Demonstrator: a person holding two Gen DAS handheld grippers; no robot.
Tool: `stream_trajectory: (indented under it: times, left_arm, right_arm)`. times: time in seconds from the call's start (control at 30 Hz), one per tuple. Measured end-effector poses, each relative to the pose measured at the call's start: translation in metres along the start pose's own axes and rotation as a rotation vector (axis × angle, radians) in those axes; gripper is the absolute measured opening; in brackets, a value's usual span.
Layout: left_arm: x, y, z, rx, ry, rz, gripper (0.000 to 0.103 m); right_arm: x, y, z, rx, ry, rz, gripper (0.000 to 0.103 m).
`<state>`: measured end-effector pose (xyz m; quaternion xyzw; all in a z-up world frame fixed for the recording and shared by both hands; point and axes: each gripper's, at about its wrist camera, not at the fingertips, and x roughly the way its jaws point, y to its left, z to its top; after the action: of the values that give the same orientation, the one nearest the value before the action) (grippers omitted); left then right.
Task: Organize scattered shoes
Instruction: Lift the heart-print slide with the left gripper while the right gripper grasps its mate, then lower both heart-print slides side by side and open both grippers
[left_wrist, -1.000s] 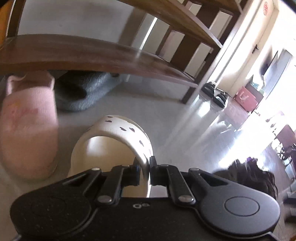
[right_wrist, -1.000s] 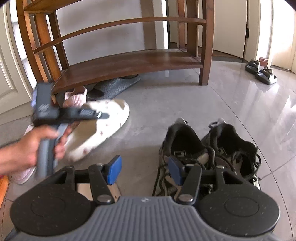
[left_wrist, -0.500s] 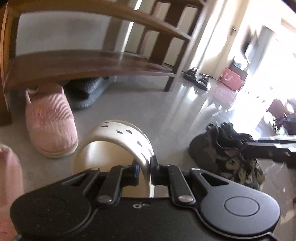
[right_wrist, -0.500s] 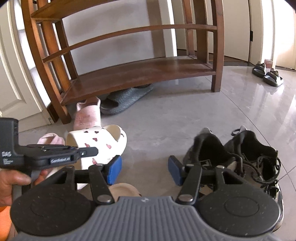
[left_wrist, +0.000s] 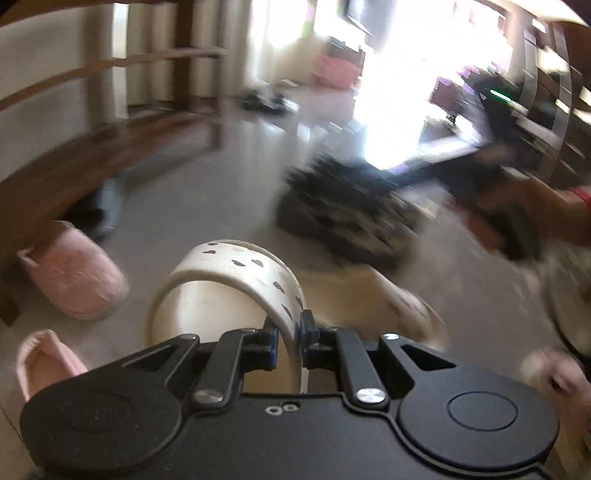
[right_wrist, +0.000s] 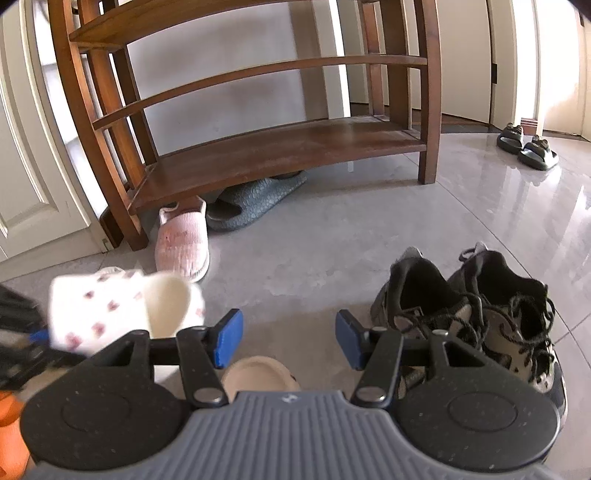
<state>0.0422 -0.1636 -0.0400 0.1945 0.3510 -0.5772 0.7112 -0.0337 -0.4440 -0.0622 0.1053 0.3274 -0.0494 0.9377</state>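
Cream heart-print slide (left_wrist: 236, 273) gripped, lifted

motion blur smears the sneakers (left_wrist: 351, 218) and room behind; the grey slipper (right_wrist: 255, 201) lies half hidden under the shelf (right_wrist: 280, 151).

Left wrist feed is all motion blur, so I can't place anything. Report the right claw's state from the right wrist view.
Observer: The right claw is open and empty, pads apart above the floor.
Operator: Left claw grips the heart slipper. Say what lies under the right one.
Observer: A beige slipper lies just beneath, its toe showing between the fingers.
Operator: Describe the rack's bottom shelf.
Observer: A grey slide lies partly tucked under the bottom shelf.
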Motion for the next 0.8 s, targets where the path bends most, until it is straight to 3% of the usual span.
stream_trajectory:
  times: [0.17,0.43,0.67,0.8]
  left_arm:
    - [0.009,-0.039,-0.016,0.135,0.119,-0.214,0.011]
    - [0.060,-0.070,-0.007,0.338,0.258,-0.414,0.018]
    - [0.093,-0.054,0.028,0.397,0.306,-0.455,0.029]
    - [0.108,-0.059,0.045,0.531,0.335,-0.392,0.036]
  right_arm:
    - [-0.005,-0.001,-0.013,0.009,0.027,-0.011,0.059]
    - [-0.014,0.000,-0.034,-0.034,0.080,0.002,0.059]
    - [-0.018,-0.011,-0.048,-0.038,0.122,0.011,0.059]
    - [-0.020,-0.019,-0.049,-0.036,0.130,0.010,0.059]
